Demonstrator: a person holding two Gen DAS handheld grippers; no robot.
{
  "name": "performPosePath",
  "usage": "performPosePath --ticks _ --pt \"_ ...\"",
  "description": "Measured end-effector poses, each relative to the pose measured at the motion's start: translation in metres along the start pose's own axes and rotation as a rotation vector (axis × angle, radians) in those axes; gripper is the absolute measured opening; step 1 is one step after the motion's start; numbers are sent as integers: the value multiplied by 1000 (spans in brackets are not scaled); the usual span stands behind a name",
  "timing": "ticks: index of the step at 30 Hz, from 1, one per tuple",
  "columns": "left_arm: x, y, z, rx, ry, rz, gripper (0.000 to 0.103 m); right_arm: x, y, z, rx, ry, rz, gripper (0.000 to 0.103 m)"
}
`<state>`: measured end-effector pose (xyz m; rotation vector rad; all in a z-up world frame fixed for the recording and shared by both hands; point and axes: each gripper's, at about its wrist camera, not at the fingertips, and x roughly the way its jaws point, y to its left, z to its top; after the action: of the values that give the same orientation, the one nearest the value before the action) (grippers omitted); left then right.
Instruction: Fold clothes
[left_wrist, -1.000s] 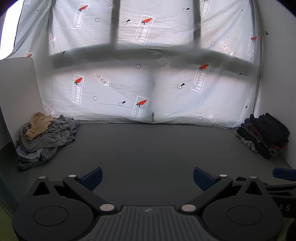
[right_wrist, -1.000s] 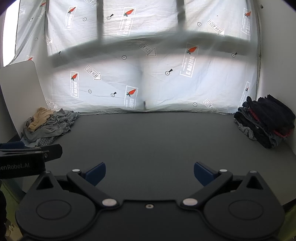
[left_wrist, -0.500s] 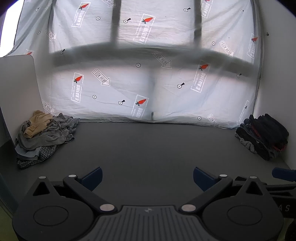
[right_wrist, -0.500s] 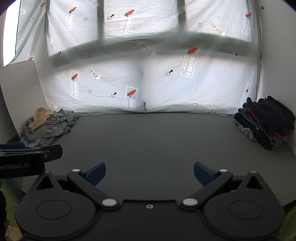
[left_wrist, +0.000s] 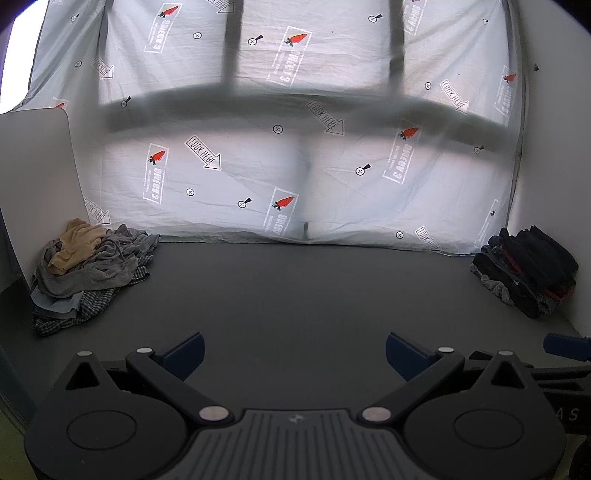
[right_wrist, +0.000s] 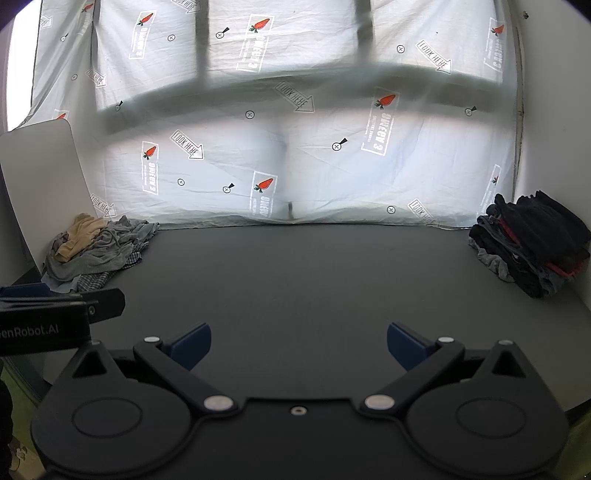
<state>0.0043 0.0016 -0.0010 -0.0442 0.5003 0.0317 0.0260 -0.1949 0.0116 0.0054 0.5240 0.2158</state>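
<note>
Your crumpled heap (left_wrist: 88, 269) of soft grey, tan and checked cloth sits at the table's far left; the dark stack (left_wrist: 528, 273), squarer and layered, sits far right. Over the last second nothing has shifted, so no garment is in hand. Your left gripper (left_wrist: 293, 350) and right gripper (right_wrist: 299, 341) hover spread wide, empty, above the bare matte table (left_wrist: 295, 295)

The backdrop sheet (left_wrist: 295, 155) is printed with "LOOK HERE" arrows, and the left gripper (right_wrist: 44, 325) body reads "enRobot.AI".
</note>
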Motion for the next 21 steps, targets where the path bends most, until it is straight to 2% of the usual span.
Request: performPosePath --ticks 21 --pt "13 -2 2 -16 24 4 103 15 -7 2 6 18 -14 103"
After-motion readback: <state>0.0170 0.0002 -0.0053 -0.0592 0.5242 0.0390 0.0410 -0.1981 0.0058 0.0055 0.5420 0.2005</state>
